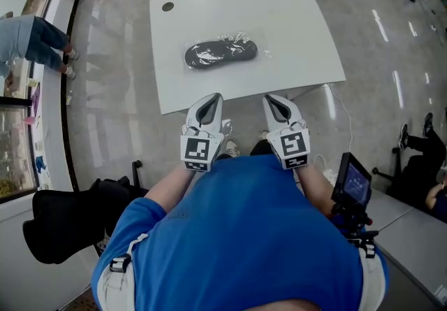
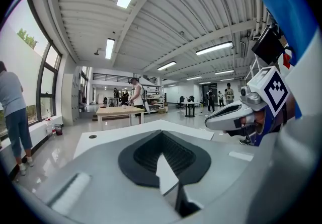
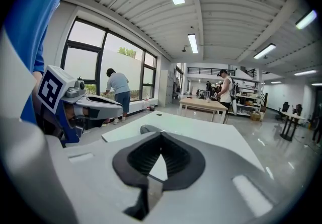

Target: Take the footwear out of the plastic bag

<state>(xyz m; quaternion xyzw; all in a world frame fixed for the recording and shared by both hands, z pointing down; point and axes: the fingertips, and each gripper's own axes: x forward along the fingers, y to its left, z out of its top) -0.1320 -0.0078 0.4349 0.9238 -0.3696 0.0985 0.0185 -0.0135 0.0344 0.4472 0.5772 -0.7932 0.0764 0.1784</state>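
Observation:
A dark shoe in a clear plastic bag [image 1: 220, 52] lies near the middle of the white table [image 1: 293, 37] in the head view. My left gripper [image 1: 209, 101] and right gripper [image 1: 274, 103] hover side by side at the table's near edge, short of the bag, both shut and empty. In the left gripper view my left gripper [image 2: 162, 143] has its jaws together, and the right gripper [image 2: 236, 115] shows at its right. My right gripper [image 3: 160, 142] is likewise shut in its own view, with the bag [image 3: 148, 129] just peeking past its jaws and the left gripper [image 3: 90, 106] at the left.
A round cable hole [image 1: 167, 6] sits at the table's far left corner. A black chair [image 1: 70, 222] stands at my left, a monitor on a stand [image 1: 353, 184] at my right. A person [image 1: 35, 40] stands by the window counter; another table [image 3: 204, 104] lies beyond.

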